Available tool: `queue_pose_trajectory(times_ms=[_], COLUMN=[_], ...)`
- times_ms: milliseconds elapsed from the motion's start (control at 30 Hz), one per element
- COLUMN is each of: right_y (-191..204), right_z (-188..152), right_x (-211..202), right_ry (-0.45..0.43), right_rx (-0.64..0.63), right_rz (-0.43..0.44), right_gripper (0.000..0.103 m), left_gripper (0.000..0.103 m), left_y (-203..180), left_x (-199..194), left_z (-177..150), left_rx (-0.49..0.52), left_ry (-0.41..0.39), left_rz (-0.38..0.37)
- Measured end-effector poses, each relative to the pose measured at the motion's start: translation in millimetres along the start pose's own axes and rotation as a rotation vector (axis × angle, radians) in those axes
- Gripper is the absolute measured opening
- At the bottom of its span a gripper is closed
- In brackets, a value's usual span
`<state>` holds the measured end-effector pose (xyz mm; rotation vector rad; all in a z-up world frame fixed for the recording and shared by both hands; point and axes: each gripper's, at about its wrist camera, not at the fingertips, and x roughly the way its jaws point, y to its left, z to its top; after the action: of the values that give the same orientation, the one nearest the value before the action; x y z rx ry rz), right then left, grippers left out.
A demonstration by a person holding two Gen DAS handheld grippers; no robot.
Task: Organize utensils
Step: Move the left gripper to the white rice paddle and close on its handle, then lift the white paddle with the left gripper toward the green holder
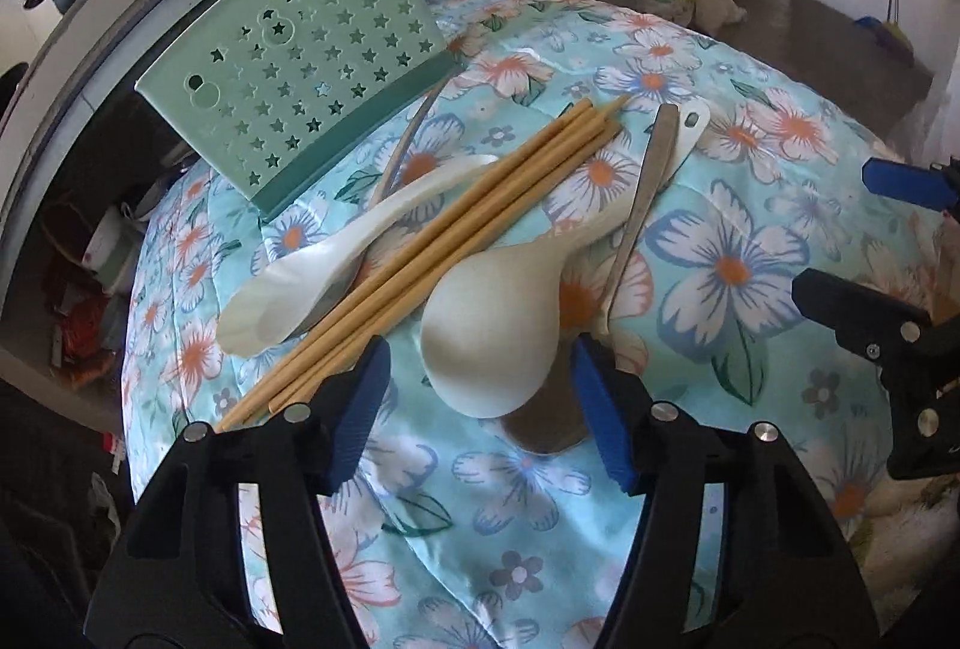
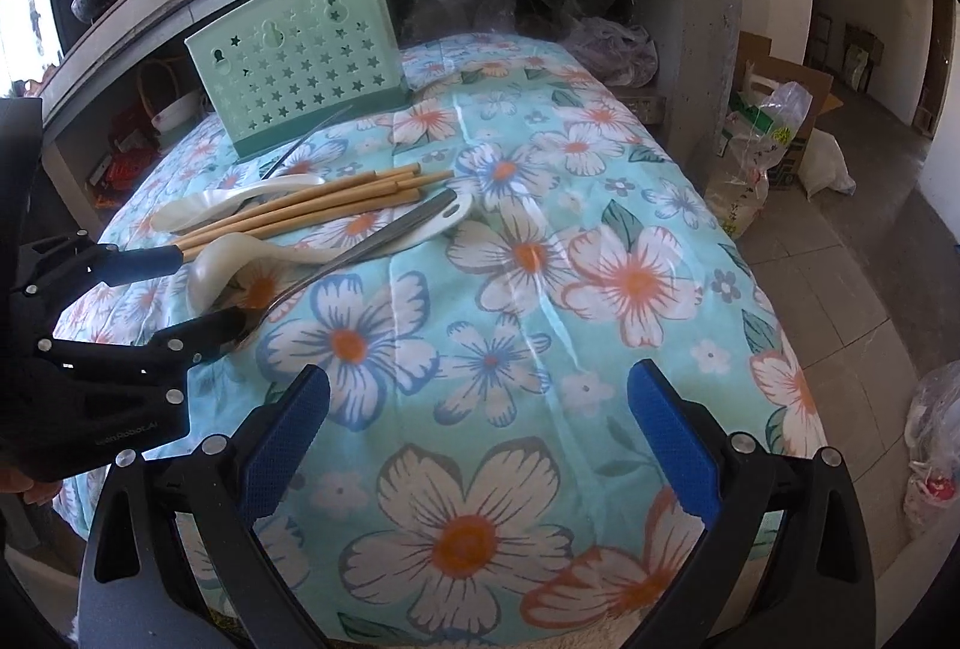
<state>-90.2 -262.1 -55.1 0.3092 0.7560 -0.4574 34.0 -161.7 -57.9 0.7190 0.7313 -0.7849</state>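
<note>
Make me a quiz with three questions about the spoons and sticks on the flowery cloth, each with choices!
1. Where does the green holder stand?
A. behind the utensils
B. on the floor
C. in a gripper

2. What colour are the chopsticks?
A. red
B. tan
C. black

3. How is the right gripper?
A. holding a spoon
B. open over bare cloth
C. shut on chopsticks

Answers: 1 A, it stands upright at the far end of the flowered cloth. 2 B, pale wood tone. 3 B, only flowers show between its blue pads.

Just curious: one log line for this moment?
left claw: open around white rice spoon | right claw: open, empty | green holder: upright
</note>
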Motion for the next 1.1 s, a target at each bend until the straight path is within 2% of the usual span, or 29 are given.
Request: queue_pose_trajectory(times_ms=[33,100,133,233,333,433,600,700,800,1100], right_y=[-1.0,-2.5,-2.8,-3.6,-3.9,-3.1,-0.4,1.8,3.8,9.7], right_z=[-0.1,-0.8,-1.1,-0.4,0.5,0.3,1.6,1.9,1.7,-1.0], right_x=[0.3,1.1,1.3,2.0,2.9,3.9,5.9,6.5,7.1,0.6], right_ry=[0.001,0.001,0.002,0.000,0.002,0.007,0.015,0.015,0.016,-0.002], right_rx=[0.003,0.007,0.010,0.016,0.020,0.017,0.012,0.006,-0.001,-0.022], right_rz=[0.003,0.007,0.010,0.014,0.015,0.013,0.011,0.007,0.002,0.001], right_gripper=[0.097,0.097,0.097,0.097,0.097,0.097,0.097,0.097,0.097,0.097], left_gripper=[0.045,0.039,0.032,0.025,0.019,0.017,0.015,0.015,0.008,0.004], left_y=[0.3,5.0,7.0,12.1,22.6,38.6,52.9,52.7,51.2,61.6], left_x=[-0.3,-4.1,-6.4,-15.0,-13.4,-7.8,4.8,14.6,20.9,-12.8], left_z=[1.3,3.1,4.7,8.5,10.1,7.3,1.1,-4.1,-9.2,-6.5], left_rx=[0.006,-0.002,-0.006,-0.009,-0.061,-0.165,-0.268,-0.291,-0.304,-0.354], left_ry=[0.002,-0.005,-0.014,-0.056,-0.074,-0.086,-0.084,-0.065,-0.053,-0.152], left_rz=[0.006,-0.004,-0.005,0.006,0.000,-0.047,-0.096,-0.115,-0.110,-0.086])
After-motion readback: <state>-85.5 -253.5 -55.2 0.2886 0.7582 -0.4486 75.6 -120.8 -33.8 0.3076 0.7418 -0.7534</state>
